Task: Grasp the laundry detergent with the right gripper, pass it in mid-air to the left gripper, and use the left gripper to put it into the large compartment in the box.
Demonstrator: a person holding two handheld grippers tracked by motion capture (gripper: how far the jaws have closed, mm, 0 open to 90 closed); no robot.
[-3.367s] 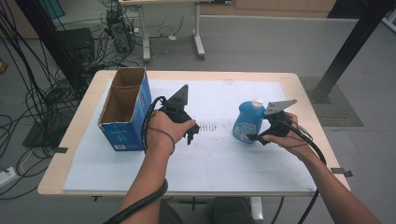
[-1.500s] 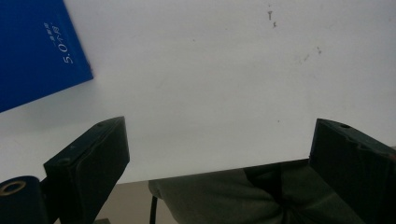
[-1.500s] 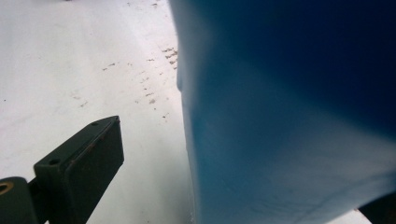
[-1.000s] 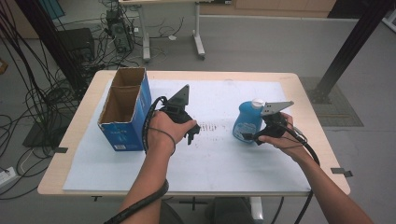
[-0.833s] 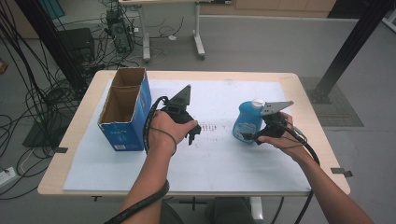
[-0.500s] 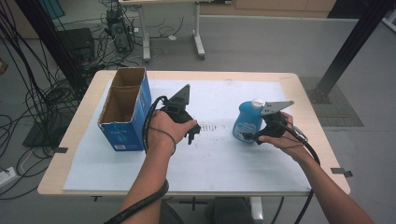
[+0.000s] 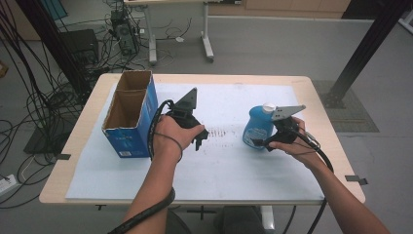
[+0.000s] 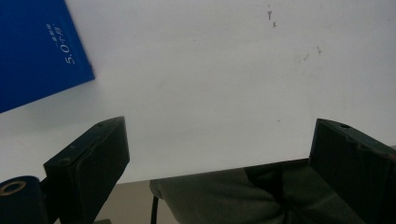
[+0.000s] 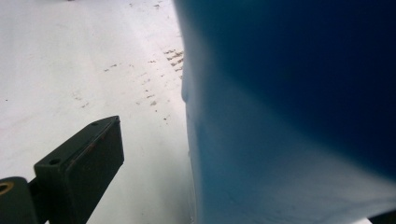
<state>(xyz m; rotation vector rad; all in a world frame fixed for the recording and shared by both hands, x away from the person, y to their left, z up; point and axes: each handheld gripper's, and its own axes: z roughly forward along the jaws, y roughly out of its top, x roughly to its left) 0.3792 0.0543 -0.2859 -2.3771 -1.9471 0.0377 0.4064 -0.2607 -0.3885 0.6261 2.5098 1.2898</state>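
A blue bottle (image 9: 299,116) looms close on the right — one black jaw of the right tongs (image 9: 196,186) stands apart at its left, over the white, speckled surface (image 9: 79,60).

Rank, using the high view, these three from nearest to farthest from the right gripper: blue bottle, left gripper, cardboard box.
1. Blue bottle: right at the right gripper, on its left.
2. Left gripper: mid-table, farther left.
3. Cardboard box: far left of the table.
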